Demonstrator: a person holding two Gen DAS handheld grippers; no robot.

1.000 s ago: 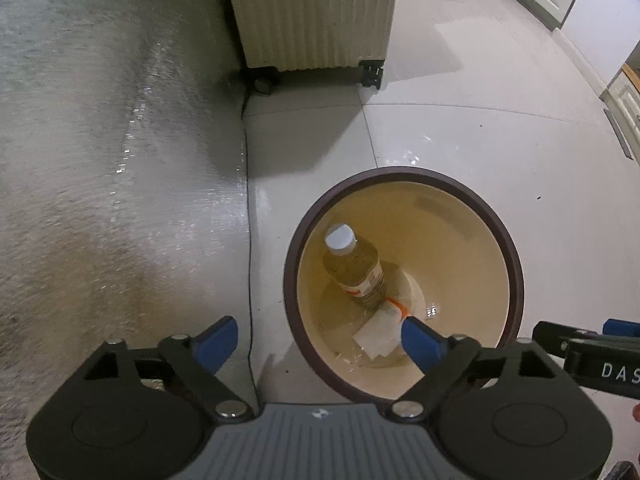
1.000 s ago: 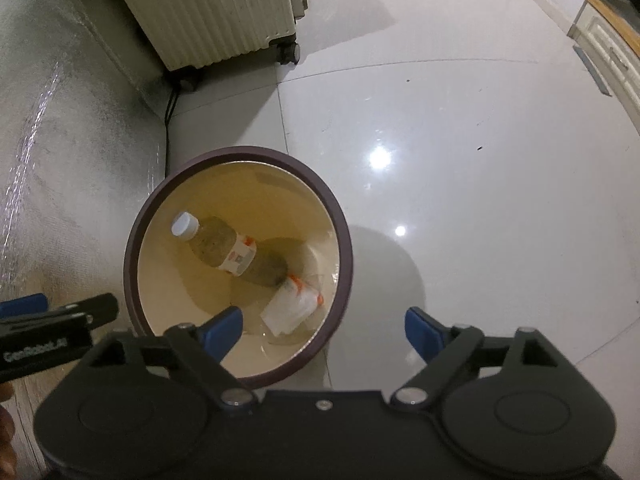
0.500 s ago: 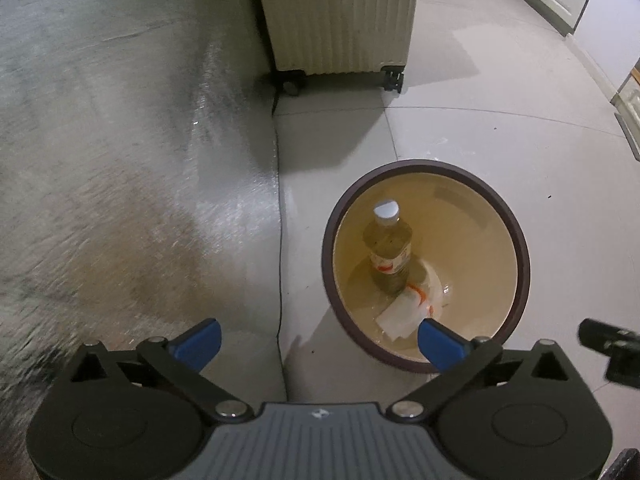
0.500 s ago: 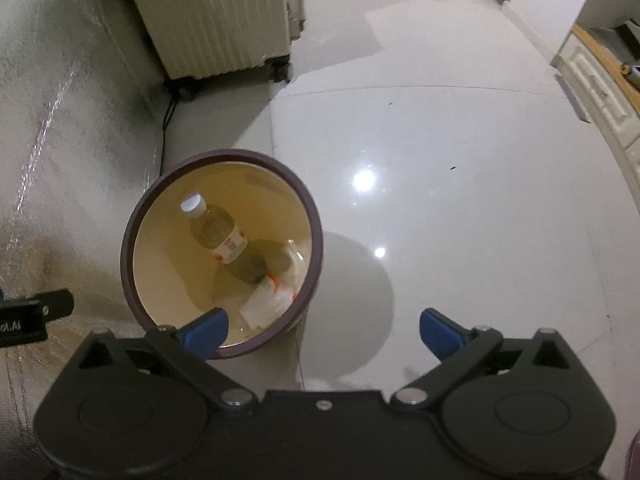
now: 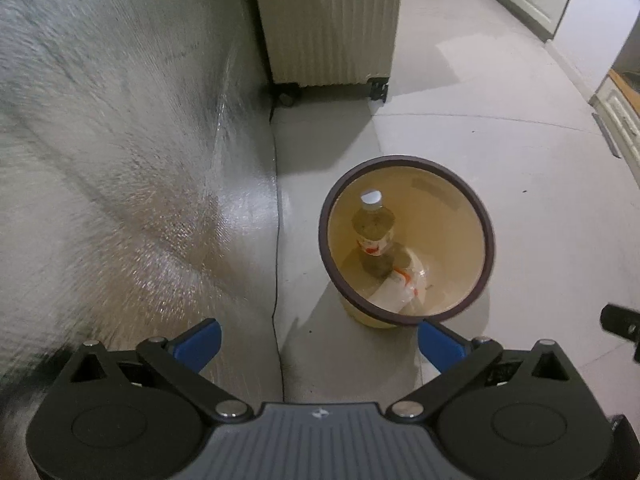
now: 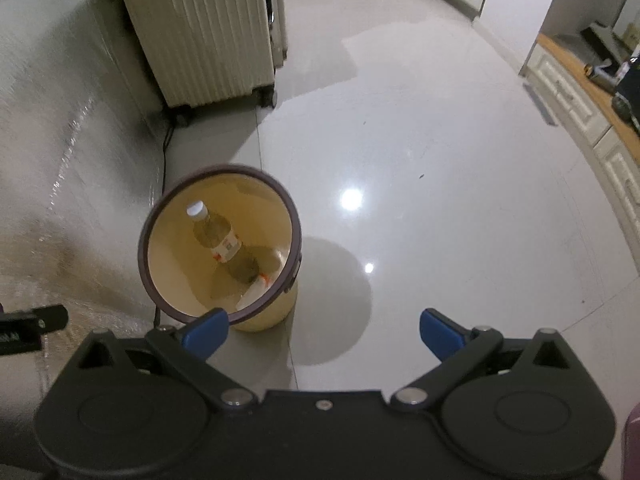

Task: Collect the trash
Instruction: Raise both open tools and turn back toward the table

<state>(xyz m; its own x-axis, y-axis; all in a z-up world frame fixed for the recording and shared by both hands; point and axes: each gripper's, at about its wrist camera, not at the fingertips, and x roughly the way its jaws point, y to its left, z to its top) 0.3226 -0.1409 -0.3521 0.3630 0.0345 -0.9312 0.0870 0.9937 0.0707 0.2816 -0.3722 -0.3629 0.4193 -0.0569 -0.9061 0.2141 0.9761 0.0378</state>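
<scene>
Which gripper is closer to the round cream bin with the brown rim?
Neither clearly. The left gripper hangs open above, with the round cream bin with the brown rim by its right finger. The right gripper hangs open above, bin by its left finger.

The floor (image 6: pixel 460 168) was glossy, smooth tile that mirrored lamps. The bin (image 5: pixel 448 216) looked like smooth cream plastic with a matt brown rim. The bottle (image 5: pixel 374 228) in it was clear plastic with a paper label. The suitcase (image 6: pixel 208 44) had a ribbed, hard shell. The wall covering (image 5: pixel 120 160) looked silvery, grainy foil.
</scene>
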